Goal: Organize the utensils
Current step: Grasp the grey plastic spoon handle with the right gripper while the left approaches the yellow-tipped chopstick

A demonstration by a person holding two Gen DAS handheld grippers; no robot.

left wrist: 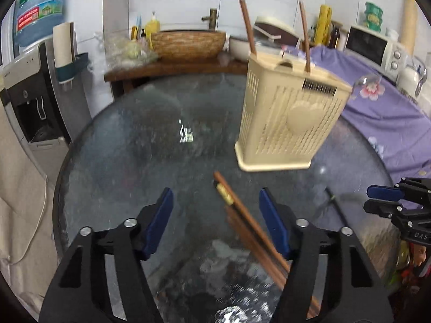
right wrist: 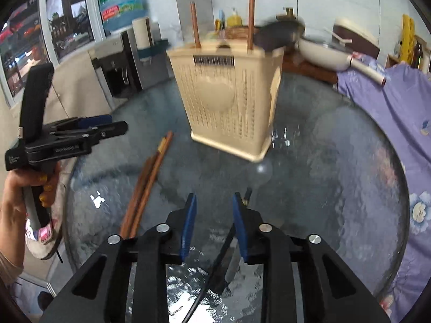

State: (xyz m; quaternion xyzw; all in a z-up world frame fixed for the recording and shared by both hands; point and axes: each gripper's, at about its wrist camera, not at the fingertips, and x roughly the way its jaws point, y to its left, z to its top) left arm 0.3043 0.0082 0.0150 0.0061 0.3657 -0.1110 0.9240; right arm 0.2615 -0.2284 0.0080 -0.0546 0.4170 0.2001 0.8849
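Note:
A cream utensil holder (left wrist: 288, 115) stands on the round glass table (left wrist: 134, 145) with two brown chopsticks (left wrist: 246, 24) upright in it; it also shows in the right wrist view (right wrist: 229, 94). Several brown chopsticks (left wrist: 250, 226) lie on the glass between the open jaws of my left gripper (left wrist: 215, 207), nearer the right finger. They also show in the right wrist view (right wrist: 148, 180). My right gripper (right wrist: 214, 207) is open over a thin black utensil (right wrist: 215, 258) lying on the glass. The right gripper shows in the left wrist view (left wrist: 377, 199).
A purple flowered cloth (right wrist: 390, 123) covers the surface right of the table. A water dispenser (left wrist: 32, 94) stands to the left. A wooden shelf with a basket (left wrist: 188, 43), bowls and a microwave (left wrist: 374, 45) runs along the back wall.

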